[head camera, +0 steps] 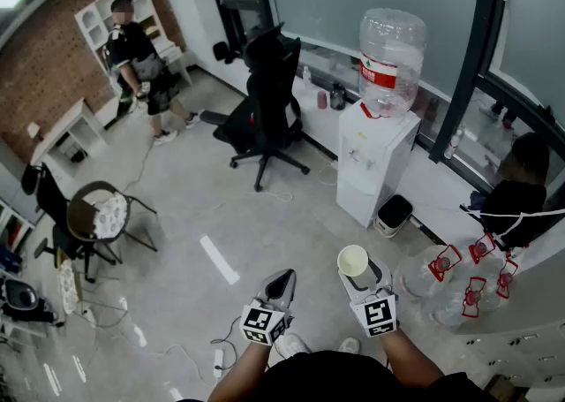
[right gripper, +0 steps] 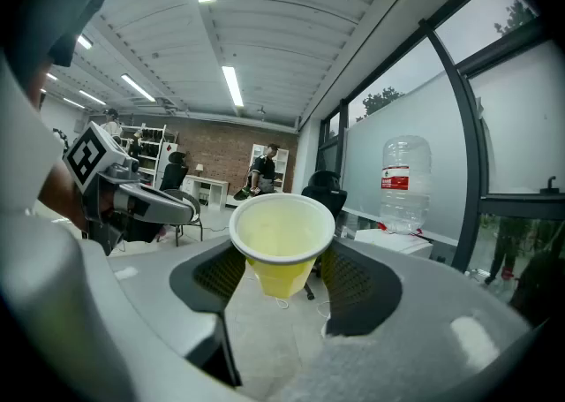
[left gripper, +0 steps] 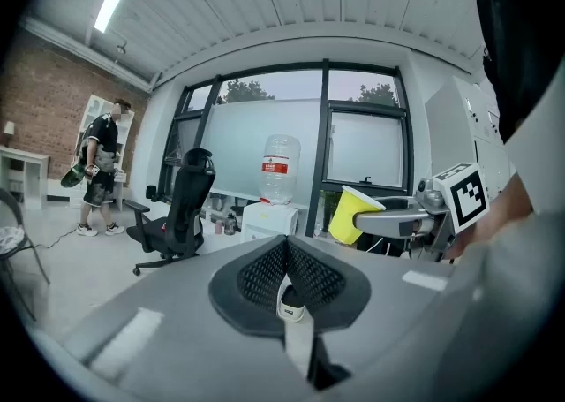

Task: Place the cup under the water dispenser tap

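Right gripper (right gripper: pixel 281 275) has its two jaws pressed against the sides of a yellow cup (right gripper: pixel 281 241), gripping it low on the body so the white rim stands clear above the pads. That cup sits upright between the jaws, mouth up, carried level over the grey floor (head camera: pixel 185 206). It is well apart from the white water dispenser (head camera: pixel 375 162), which stands ahead by the window wall with a big clear water bottle (head camera: pixel 391 60) upended on top. Left gripper (head camera: pixel 281 284) is just beside the right one, jaws together with nothing between them. A black office chair (head camera: pixel 265 100) stands left of the dispenser.
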A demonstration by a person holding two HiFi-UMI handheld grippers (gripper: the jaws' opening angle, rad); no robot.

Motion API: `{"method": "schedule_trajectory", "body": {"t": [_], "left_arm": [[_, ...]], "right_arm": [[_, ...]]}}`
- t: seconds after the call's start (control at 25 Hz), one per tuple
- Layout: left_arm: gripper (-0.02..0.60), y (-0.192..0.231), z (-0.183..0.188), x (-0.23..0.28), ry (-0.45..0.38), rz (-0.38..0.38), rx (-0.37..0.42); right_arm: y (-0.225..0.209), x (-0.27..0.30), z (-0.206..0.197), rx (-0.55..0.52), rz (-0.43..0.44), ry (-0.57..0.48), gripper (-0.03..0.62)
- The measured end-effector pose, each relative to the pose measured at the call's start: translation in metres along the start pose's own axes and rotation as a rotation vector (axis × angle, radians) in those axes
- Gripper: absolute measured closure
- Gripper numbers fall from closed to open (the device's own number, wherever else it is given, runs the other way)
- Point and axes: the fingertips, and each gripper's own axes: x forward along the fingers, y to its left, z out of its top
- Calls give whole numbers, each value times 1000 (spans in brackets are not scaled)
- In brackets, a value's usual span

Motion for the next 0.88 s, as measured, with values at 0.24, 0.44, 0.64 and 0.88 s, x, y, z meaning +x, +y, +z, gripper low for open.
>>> {"method": "schedule_trajectory", "body": {"t": [0.24, 0.44, 0.64, 0.88], "left_arm": [[565, 13, -1, -3, -2, 4, 7], [565, 30, -2, -9, 1, -1, 2], [565, 52, -2, -17, -2, -26, 2], [565, 84, -1, -22, -3, -73, 18]], "right_arm": [[6, 13, 1, -5, 4, 0, 327], [17, 26, 3, -2, -3, 7, 327], [31, 41, 7, 15, -27, 2, 316], [45, 63, 10, 22, -82, 12, 316]]}}
